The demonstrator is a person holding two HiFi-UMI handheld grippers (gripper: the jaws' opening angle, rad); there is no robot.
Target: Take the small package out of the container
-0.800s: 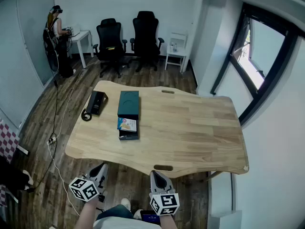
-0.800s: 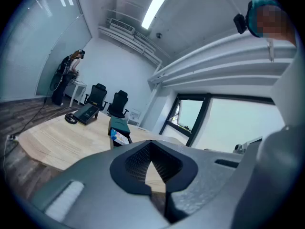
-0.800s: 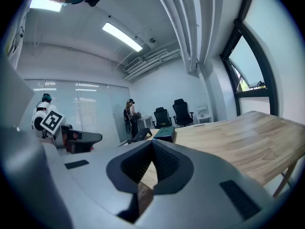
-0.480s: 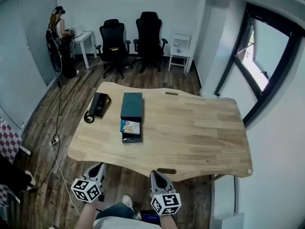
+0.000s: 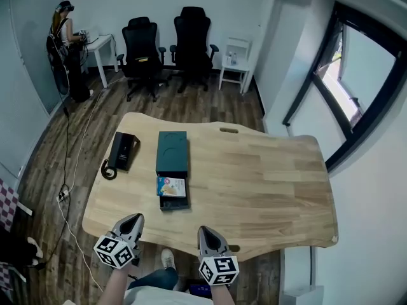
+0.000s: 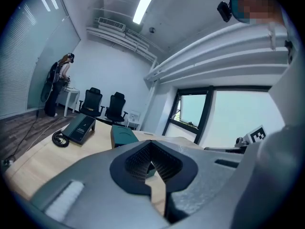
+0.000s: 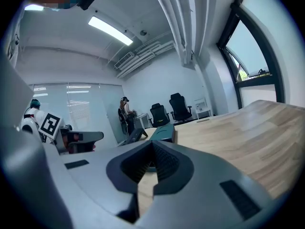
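Head view first: the wooden table (image 5: 267, 176) fills the middle, and on its left half sits the container (image 5: 172, 151), a dark green box with a black tray at its near end. The small package (image 5: 171, 185), pale blue with colourful print, lies flat in that tray, right against the green part. Left of the container, apart from it, there's a black desk phone (image 5: 123, 150) with its coiled cord (image 5: 109, 170) at the near corner. Both tools hang low at the table's near edge, well short of the container: the left gripper (image 5: 131, 220) and the right gripper (image 5: 206, 232), neither touching anything. Two black chairs (image 5: 166, 46) stand by the far wall, and a person (image 5: 63, 37) is off at a white desk (image 5: 102, 49) in the far left corner. Over to the left gripper view: the left gripper (image 6: 150, 168) has its jaws pressed together with nothing between them; beyond them lie the green container (image 6: 125, 136) and the phone (image 6: 80, 127) on the tabletop. Now the right gripper view: the right gripper (image 7: 153, 174) is closed up too, jaws meeting, nothing in them, with the container (image 7: 164, 133) ahead on the wood and the phone (image 7: 135, 136) beside it. The package itself can't be made out from either gripper view.
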